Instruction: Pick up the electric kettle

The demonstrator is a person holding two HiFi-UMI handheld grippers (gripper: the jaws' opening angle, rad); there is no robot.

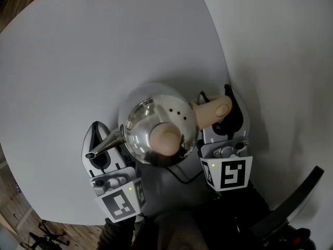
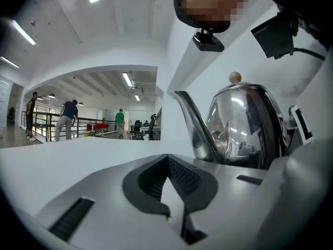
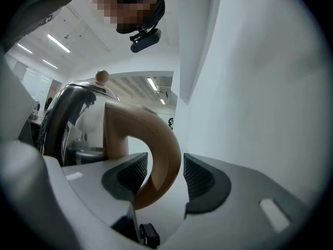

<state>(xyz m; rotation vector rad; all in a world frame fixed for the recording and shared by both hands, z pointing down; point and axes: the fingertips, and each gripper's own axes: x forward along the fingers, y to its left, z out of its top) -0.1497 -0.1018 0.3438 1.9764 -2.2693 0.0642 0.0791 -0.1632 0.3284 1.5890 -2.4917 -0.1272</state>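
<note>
The right tongs (image 3: 165, 178) stand spread around the electric kettle's (image 1: 156, 124) wooden handle (image 3: 156, 139), the left tongs (image 2: 167, 176) pressed together; a loose pinch could let it tip.

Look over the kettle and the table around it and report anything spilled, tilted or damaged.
Nothing stands out. The kettle stands upright on the white table, lid on, with no spill or dent visible. The right gripper has its jaws open around the tan handle; the left gripper is shut beside the spout.
</note>
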